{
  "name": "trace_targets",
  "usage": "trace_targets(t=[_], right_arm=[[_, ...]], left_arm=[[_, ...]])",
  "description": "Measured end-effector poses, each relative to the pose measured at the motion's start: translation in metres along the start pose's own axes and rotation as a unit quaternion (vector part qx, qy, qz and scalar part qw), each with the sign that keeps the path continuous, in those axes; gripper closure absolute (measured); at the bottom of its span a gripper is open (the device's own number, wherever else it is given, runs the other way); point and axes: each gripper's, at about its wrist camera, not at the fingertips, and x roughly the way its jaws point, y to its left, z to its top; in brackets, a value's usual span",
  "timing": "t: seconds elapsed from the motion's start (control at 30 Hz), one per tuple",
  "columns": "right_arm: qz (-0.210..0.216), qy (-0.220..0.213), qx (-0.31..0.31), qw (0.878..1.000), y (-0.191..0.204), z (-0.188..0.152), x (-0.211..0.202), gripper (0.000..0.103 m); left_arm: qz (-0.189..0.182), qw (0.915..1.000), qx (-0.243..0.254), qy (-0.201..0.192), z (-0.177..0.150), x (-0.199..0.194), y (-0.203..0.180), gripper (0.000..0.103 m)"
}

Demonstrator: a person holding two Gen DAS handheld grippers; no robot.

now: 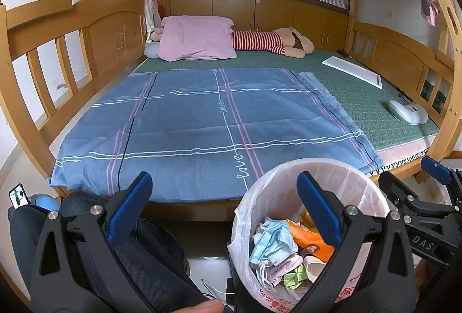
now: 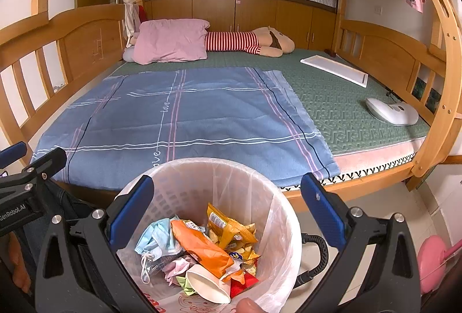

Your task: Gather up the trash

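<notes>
A white bin lined with a clear bag [image 2: 277,215] stands on the floor at the foot of the bed, also seen as the bin [image 1: 366,186] in the left wrist view. Inside lie face masks [image 2: 157,238], an orange wrapper [image 2: 202,249], a yellow snack bag [image 2: 231,226] and a paper cup [image 2: 206,285]. My right gripper [image 2: 225,197] hangs open above the bin with nothing between its fingers. My left gripper [image 1: 223,197] is open too, to the left of the bin, its right finger [image 1: 317,206] over the rim. The masks [image 1: 274,243] show there as well.
A wooden bunk bed holds a blue checked sheet [image 1: 202,125], a pink pillow [image 1: 196,39], a striped plush toy [image 1: 271,41], a white tray [image 1: 352,72] and a white device [image 2: 391,111]. A person's leg [image 1: 115,255] is at the left; a pink object [image 2: 431,264] sits at the right.
</notes>
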Motion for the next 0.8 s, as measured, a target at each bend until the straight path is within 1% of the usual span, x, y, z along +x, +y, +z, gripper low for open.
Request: trace_targets(t=[0.8], right_arm=[[0.002,0.003,-0.001,1.000,-0.0022,0.0016,0.0023,0.004]], left_arm=[[0.002,1.0000,0.003,0.002,0.0003,0.0024,-0.0018,0.003]])
